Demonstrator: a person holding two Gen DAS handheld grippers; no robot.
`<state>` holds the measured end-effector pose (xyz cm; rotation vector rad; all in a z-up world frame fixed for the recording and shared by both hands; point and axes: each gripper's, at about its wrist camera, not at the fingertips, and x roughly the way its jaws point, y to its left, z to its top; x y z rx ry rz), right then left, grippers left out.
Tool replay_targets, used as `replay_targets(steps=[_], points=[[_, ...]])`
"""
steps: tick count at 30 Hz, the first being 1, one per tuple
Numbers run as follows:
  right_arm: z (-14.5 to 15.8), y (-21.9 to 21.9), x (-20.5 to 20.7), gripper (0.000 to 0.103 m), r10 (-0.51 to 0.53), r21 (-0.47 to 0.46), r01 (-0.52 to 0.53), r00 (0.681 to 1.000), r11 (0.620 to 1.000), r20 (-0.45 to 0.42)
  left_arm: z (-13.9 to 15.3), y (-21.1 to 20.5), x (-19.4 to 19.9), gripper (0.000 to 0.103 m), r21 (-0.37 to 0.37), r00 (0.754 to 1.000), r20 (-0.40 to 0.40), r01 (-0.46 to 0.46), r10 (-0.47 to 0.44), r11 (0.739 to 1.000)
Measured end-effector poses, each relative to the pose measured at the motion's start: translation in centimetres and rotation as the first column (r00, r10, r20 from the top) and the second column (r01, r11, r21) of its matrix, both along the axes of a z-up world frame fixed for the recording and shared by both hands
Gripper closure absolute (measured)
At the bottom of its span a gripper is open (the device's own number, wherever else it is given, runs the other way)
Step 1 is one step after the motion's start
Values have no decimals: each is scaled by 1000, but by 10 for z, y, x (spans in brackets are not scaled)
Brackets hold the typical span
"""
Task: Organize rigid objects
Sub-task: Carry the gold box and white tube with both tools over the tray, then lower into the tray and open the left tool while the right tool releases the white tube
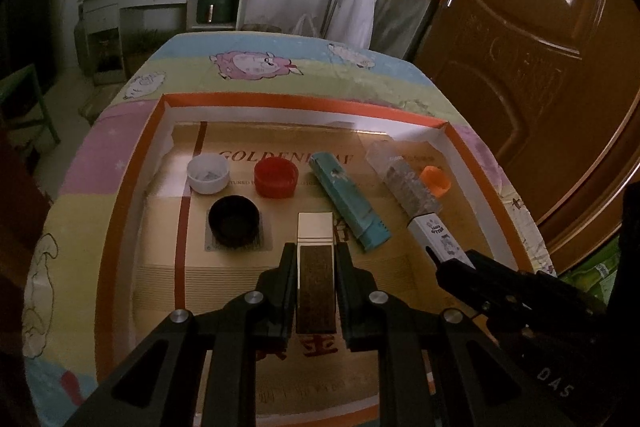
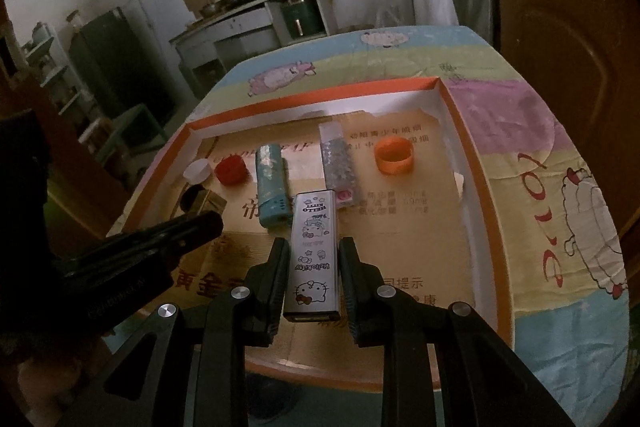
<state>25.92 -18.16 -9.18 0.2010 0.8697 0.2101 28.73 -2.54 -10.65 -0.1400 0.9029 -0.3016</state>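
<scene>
My black fingers (image 2: 280, 267) flank a white Hello Kitty lighter (image 2: 314, 255). Beyond it lie a glittery silver lighter (image 2: 338, 163), a teal one (image 2: 271, 183), and orange (image 2: 394, 155), red (image 2: 231, 169) and white (image 2: 197, 171) caps in the orange-rimmed tray (image 2: 468, 131).

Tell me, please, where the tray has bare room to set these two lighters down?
Bare floor lies near the tray's near rim, below the black cap, and right of the orange cap toward the right wall. The stretch from the white cap to the glitter lighter is crowded.

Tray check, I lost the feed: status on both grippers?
Left gripper straddles gold-and-dark lighter. Right gripper straddles Hello Kitty lighter. Contact unclear on both. Teal lighter close between them.
</scene>
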Motion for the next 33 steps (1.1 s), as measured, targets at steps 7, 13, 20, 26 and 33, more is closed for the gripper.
replay_targets(steps=[7,13,20,26,33], points=[[-4,1,3,77,2,-5,-2,1000,1000,-5,-5,-2,2,85,10,1000,-12,5,-5,1000],[-8,2,4,77,6,-8,-6,1000,1000,-15,-8,-4,5,85,19,1000,-19,6,-6,1000],[-11,3,5,77,7,-9,-7,1000,1000,-21,-10,-3,5,85,25,1000,-13,5,-5,1000],[-15,1,6,77,2,-3,-2,999,1000,-32,-11,-1,7,85,6,1000,-12,2,-2,1000],[-16,1,6,76,2,-2,-2,1000,1000,-23,-11,-1,7,78,3,1000,-2,11,-11,1000]])
